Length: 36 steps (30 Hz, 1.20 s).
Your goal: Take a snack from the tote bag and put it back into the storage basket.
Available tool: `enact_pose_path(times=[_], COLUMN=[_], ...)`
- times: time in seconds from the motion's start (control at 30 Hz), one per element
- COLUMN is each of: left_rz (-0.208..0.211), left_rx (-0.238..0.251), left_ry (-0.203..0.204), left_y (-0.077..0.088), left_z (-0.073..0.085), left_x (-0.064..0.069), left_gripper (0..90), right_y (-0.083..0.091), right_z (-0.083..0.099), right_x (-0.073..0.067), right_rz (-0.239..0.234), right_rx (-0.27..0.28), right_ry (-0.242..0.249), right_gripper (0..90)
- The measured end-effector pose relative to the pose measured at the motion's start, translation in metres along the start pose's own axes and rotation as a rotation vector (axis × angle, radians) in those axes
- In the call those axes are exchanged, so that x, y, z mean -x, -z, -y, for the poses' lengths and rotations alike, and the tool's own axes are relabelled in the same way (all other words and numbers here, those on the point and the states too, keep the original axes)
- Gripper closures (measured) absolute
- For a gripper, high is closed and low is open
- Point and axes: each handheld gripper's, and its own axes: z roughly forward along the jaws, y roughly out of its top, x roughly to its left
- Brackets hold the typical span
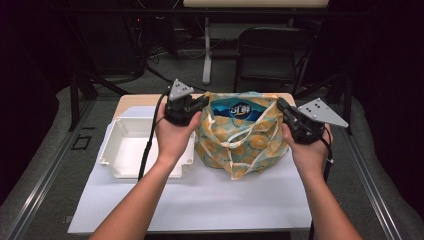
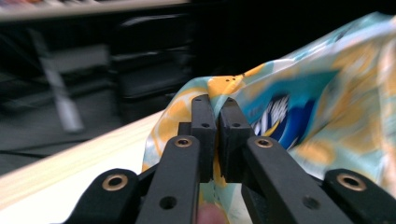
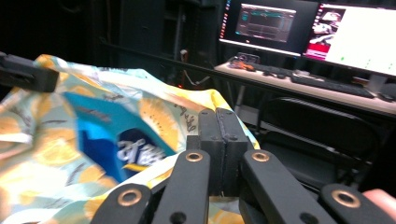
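bag (image 1: 242,135) | both rim corners pinched | left gripper (image 1: 204,101) | right gripper (image 1: 281,105)

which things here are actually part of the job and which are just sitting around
In the job:
patterned bag, gripped at both top edges
blue packet inside it
left gripper, shut on the bag
right gripper, shut on the bag

Lying about:
white tub beside the bag
folding chair
monitors
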Motion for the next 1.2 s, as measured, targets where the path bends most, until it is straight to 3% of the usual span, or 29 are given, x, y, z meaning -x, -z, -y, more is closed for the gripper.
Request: enact_pose_path(times=[0.13,0.27,0.37,0.47,0.53,0.6,0.67,0.83,0.93,1.0,1.1,1.2], left_rz=[0.04,0.098,0.097,0.066,0.091,0.08,0.068,0.097,0.123,0.144,0.115,0.108], left_rx=[-0.062,-0.157,-0.174,-0.149,-0.108,-0.066,-0.023,0.052,0.056,0.043,0.036,-0.018], left_ry=[0.081,0.19,0.211,0.192,0.178,0.145,0.115,0.04,-0.013,-0.035,-0.061,-0.1], left_y=[-0.02,-0.045,-0.05,-0.041,-0.029,-0.019,-0.005,0.023,0.03,0.033,0.032,0.021], left_z=[-0.008,0.006,0.019,0.025,0.027,0.027,0.028,0.035,0.042,0.05,0.063,0.075], left_x=[-0.02,-0.036,-0.041,-0.044,-0.045,-0.044,-0.041,-0.026,-0.01,0.004,0.018,0.027], left_gripper=[84.5,76.7,65.9,53.4,45.6,40.8,38.6,37.1,34.7,28.4,20.2,11.0], right_y=[-0.016,-0.03,-0.038,-0.042,-0.043,-0.043,-0.043,-0.042,-0.042,-0.043,-0.043,-0.043], right_z=[-0.008,-0.009,-0.004,0.003,0.006,0.007,0.007,0.008,0.009,0.01,0.01,0.01], right_x=[0.007,0.012,0.018,0.022,0.023,0.024,0.024,0.024,0.024,0.024,0.023,0.023], right_rz=[0.011,0.027,0.024,0.007,0.001,-0.004,-0.003,0.005,0.011,0.009,0.013,0.015], right_rx=[-0.035,-0.083,-0.127,-0.167,-0.173,-0.171,-0.172,-0.173,-0.179,-0.18,-0.181,-0.182], right_ry=[0.003,0.0,-0.025,-0.048,-0.054,-0.066,-0.068,-0.071,-0.071,-0.071,-0.07,-0.07], right_gripper=[90.0,90.0,90.0,90.0,90.0,90.0,90.0,90.0,90.0,90.0,90.0,90.0])
